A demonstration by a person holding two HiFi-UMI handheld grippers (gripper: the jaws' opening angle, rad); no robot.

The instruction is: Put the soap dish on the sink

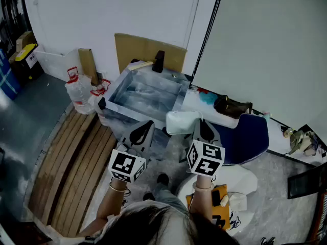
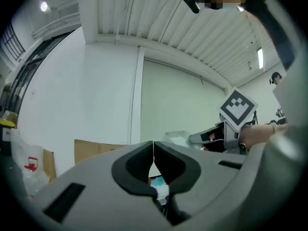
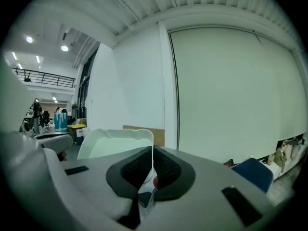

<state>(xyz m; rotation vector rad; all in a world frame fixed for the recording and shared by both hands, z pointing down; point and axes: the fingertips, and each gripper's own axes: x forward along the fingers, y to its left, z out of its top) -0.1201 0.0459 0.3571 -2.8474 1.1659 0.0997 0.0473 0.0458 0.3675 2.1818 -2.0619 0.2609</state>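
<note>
Item 1. Left gripper [image 1: 142,132], grey, two-jaw, with a marker cube: jaws together on nothing, held low beside its partner, in front of the sink.

Item 2. Right gripper [image 1: 200,127], same make: jaws clamped on the thin edge of the white, round-cornered plastic soap dish [image 1: 181,121]. The dish juts out to the left of the jaws, in the air, just short of the near right corner of the sink.

Item 3. Pale, rectangular, glossy sink basin [image 1: 116,87], on the floor ahead, open side up. A flat brown cardboard sheet [image 1: 138,47] leans on the white wall behind it.

Handling note, by my reckoning: carry the dish forward and level, lower it until its base sits flat on the rim or ledge rather than tipping into the basin, then part the jaws. The pinch is only on the edge, so slow travel suits; the free gripper stays clear.
</note>
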